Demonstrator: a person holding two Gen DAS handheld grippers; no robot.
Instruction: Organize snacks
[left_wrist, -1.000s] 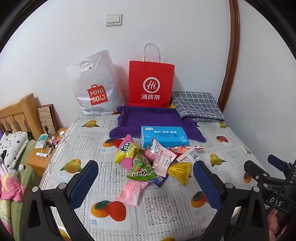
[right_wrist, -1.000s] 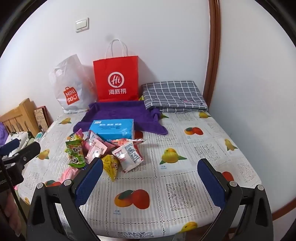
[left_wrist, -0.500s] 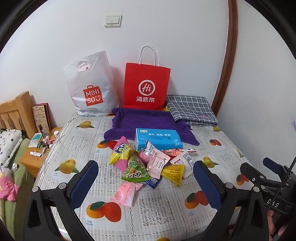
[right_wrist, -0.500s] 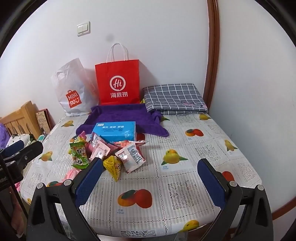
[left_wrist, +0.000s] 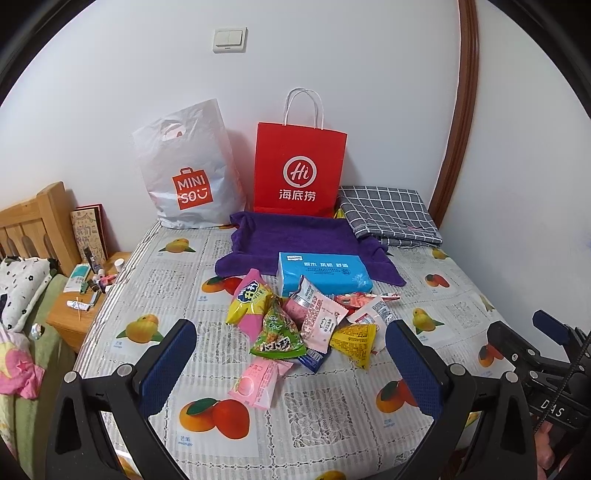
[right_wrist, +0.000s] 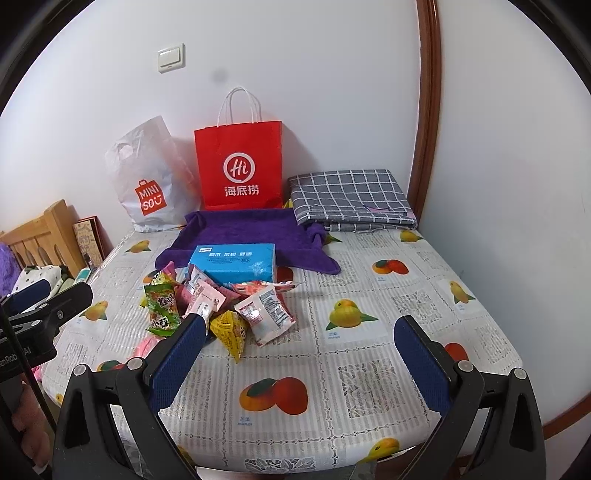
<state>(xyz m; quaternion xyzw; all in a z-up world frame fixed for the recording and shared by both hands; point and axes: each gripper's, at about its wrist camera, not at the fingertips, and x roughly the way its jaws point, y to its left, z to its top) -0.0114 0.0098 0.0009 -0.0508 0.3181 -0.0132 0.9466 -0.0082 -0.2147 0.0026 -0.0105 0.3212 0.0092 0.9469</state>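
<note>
A pile of snack packets (left_wrist: 295, 325) lies in the middle of a fruit-print table (left_wrist: 325, 410): a green triangular pack (left_wrist: 277, 339), a yellow one (left_wrist: 354, 339), a pink packet (left_wrist: 258, 380) and others. The pile also shows in the right wrist view (right_wrist: 229, 306). A blue tissue box (left_wrist: 323, 273) sits on a purple towel (left_wrist: 291, 240) behind it. My left gripper (left_wrist: 291, 365) is open and empty, above the table's near side, in front of the pile. My right gripper (right_wrist: 299, 358) is open and empty, to the right of the pile.
A white Miniso plastic bag (left_wrist: 188, 173) and a red paper bag (left_wrist: 299, 170) stand against the back wall. A folded grey checked cloth (left_wrist: 388, 214) lies at the back right. A wooden nightstand (left_wrist: 85, 295) with small items and a bed stand to the left.
Both grippers have drawn back and risen a little, so the table and pile look slightly farther and lower. Both stay open. Nothing on the table has moved.
</note>
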